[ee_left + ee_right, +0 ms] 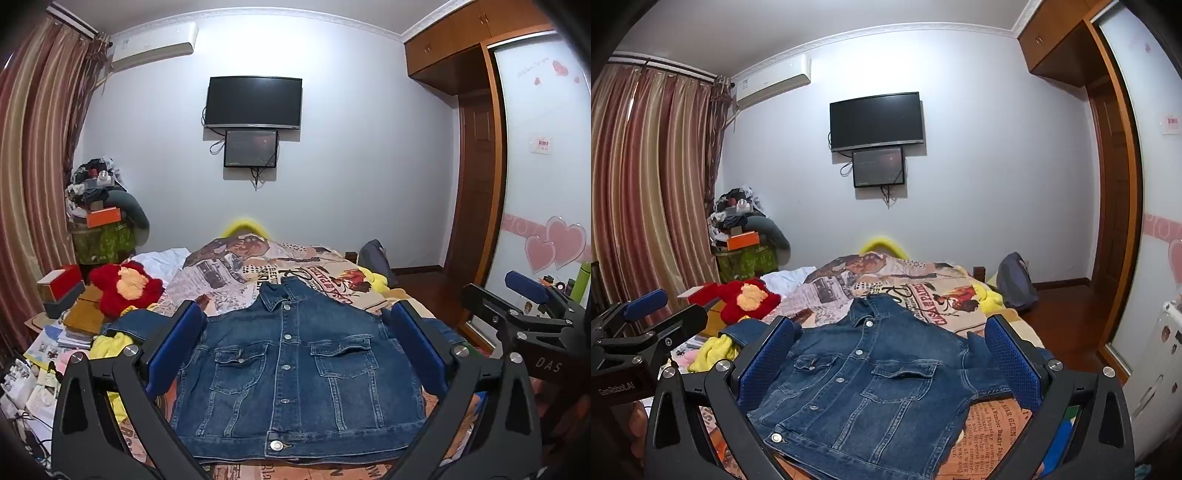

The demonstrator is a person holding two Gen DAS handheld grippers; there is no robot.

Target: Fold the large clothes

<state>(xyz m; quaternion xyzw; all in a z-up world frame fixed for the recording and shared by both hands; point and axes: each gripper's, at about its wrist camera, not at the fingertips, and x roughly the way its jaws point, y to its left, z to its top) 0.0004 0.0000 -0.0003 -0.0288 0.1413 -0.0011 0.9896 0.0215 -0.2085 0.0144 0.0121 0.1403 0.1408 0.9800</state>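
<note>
Denim jacket flat, buttoned, front up at 6 o'clock on bed, apparently unfolded; left gripper and right gripper spread wide, empty; all folds pending.

Blue denim jacket lies flat on the bed, front up, buttoned, collar at the far end, sleeves spread sideways.

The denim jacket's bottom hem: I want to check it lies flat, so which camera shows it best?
The left wrist view. The denim jacket lies square to the camera, its hem visible across the front with the bottom button. In the right wrist view the jacket is skewed, its hem running diagonally to the frame's bottom edge.
</note>
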